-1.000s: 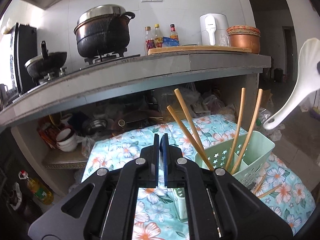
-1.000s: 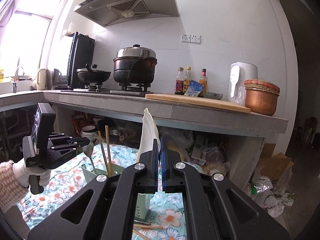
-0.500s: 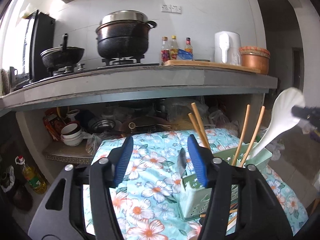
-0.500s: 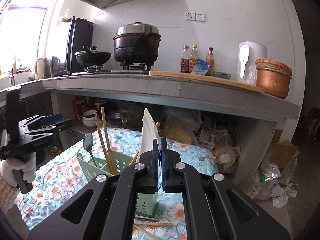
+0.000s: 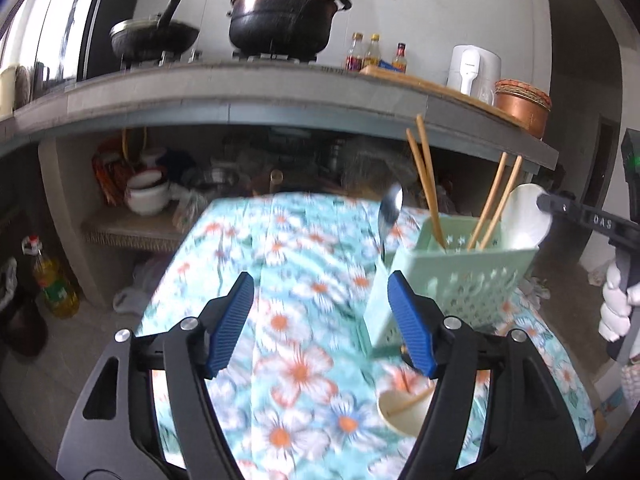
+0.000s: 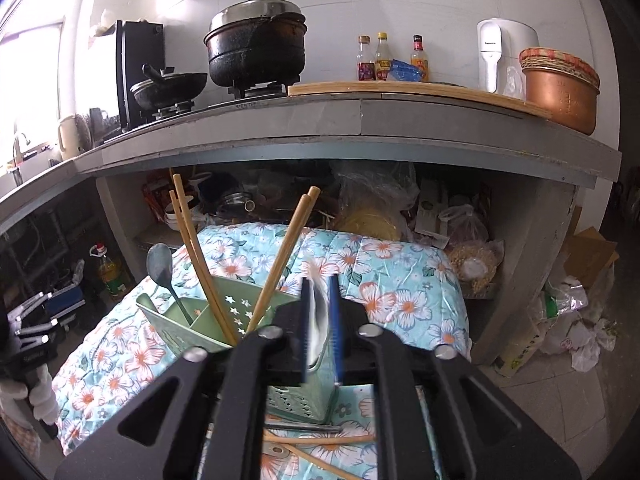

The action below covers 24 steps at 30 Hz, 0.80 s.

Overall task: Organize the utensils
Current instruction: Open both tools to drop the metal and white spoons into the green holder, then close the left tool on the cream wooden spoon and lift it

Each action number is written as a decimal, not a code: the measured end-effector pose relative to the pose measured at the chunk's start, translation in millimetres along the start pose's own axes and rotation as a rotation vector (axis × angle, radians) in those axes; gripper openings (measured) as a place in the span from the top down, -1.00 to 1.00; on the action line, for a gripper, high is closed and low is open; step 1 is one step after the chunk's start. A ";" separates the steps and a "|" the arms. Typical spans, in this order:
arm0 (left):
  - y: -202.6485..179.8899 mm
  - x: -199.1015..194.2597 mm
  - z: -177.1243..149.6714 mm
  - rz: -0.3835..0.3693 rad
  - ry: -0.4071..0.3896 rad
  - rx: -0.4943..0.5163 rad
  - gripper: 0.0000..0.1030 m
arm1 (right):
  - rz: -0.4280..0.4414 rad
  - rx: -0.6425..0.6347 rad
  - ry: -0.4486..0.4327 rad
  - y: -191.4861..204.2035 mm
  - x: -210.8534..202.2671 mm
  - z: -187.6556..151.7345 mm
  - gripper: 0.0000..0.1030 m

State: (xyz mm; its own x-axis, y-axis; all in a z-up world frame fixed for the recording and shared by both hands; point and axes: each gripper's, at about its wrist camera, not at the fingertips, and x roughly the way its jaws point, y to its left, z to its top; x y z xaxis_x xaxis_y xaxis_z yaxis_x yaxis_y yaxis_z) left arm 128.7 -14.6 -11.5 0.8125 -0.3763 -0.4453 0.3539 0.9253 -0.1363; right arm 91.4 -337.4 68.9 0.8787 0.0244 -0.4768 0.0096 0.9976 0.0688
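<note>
A pale green utensil caddy [image 6: 224, 320] stands on the flowered tablecloth [image 6: 400, 280]. It holds two pairs of wooden chopsticks [image 6: 192, 248] and a metal spoon [image 6: 160, 268]. My right gripper [image 6: 319, 292] is just above its right compartment. Its jaws are opening, and a blurred white spoon [image 6: 320, 320] hangs loose between the pads. In the left wrist view the white spoon [image 5: 524, 216] rests in the caddy [image 5: 460, 276] beside the right gripper [image 5: 550, 202]. My left gripper [image 5: 320, 284] is left of the caddy, still opening, with only cloth between its fingers.
Loose chopsticks [image 6: 320, 440] lie on the cloth in front of the caddy. Beside them sits a small cream cup-like thing [image 5: 404, 408]. A grey counter [image 6: 360, 120] with pots juts out behind and above the table. An oil bottle [image 5: 56, 280] stands on the floor at the left.
Both grippers came down toward the table. The left one went from shut to wide open. The right one lowered the white spoon into the caddy and its jaws have parted.
</note>
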 end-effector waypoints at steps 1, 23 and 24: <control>0.7 -0.7 -3.3 0.000 0.006 -0.004 -0.28 | 0.005 0.004 -0.013 -0.6 -3.1 0.2 0.44; -28.2 1.9 -22.1 -0.092 0.083 -0.025 -0.34 | 0.062 0.119 -0.019 -7.5 -68.1 -45.3 0.10; -31.6 5.3 -22.9 -0.105 0.095 -0.024 -0.34 | 0.069 0.126 -0.001 -6.0 -65.7 -51.6 0.10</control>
State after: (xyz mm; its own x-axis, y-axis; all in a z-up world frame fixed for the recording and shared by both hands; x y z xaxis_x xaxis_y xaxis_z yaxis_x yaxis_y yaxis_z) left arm 111.2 -44.7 -29.9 0.7236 -0.4659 -0.5092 0.4227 0.8824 -0.2067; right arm 9.0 -341.7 54.6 0.8797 0.0927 -0.4664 0.0089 0.9774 0.2110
